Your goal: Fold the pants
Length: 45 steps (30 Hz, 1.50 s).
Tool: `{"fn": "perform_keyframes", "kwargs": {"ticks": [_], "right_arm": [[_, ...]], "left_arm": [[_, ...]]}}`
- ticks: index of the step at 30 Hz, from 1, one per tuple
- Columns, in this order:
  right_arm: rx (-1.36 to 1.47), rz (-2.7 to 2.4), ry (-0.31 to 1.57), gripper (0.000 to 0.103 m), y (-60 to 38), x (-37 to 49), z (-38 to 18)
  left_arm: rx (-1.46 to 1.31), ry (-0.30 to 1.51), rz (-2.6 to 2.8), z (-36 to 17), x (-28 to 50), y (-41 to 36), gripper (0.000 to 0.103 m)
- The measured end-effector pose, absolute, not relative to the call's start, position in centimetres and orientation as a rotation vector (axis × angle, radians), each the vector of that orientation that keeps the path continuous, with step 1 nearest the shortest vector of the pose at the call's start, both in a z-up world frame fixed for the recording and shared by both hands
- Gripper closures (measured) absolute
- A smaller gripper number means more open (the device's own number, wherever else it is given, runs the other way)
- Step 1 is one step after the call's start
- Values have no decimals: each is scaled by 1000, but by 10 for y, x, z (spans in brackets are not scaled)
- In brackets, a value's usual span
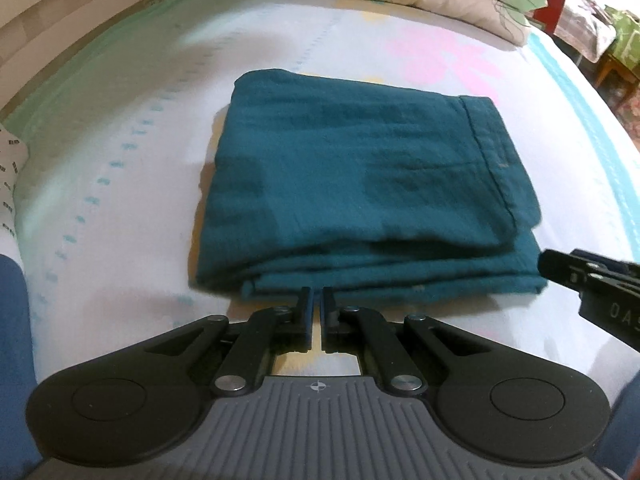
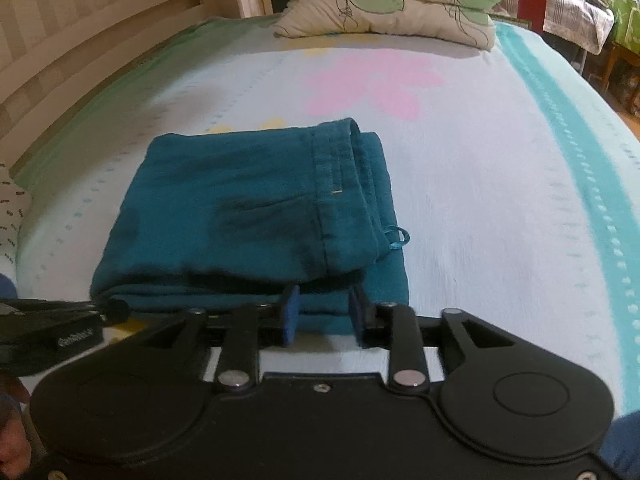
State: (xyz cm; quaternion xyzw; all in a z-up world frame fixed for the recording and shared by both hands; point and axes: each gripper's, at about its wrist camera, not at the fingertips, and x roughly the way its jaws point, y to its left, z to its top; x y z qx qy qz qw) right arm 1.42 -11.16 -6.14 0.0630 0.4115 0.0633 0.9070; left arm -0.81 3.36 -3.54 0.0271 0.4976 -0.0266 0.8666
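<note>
The teal pants [image 1: 360,192] lie folded into a thick rectangle on the bed sheet [image 1: 120,200], waistband on the right side. They also show in the right wrist view [image 2: 248,224], with a small teal loop [image 2: 398,236] sticking out at the right. My left gripper [image 1: 317,294] is shut and empty, its tips just short of the stack's near edge. My right gripper [image 2: 326,300] is partly open, empty, its fingertips at the near right edge of the stack. The right gripper also shows in the left wrist view [image 1: 560,268] by the near right corner.
Leaf-print pillows [image 2: 384,4] lie at the head of the bed. A wooden bed frame [image 2: 80,40] runs along the left. The sheet has a pink flower print [image 2: 372,80] and a turquoise stripe [image 2: 580,152]. Furniture [image 2: 600,20] stands beyond the right edge.
</note>
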Motion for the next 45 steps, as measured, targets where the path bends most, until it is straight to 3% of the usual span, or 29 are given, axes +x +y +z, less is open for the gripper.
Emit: {"fn": "perform_keyframes", "kwargs": {"ticks": [9,25,45], "right_arm": [[140,124,792,50,-109,-13,-44],[147,124,762,49,-106,-29,-37],[120,110,781,49,-103,-34,-36]], "left_arm": [[46,1001,-91,-17,-35,30,99],[67,921,-47,0,-60,24,99],[58,947,-37,-4,-67,21,99]]}}
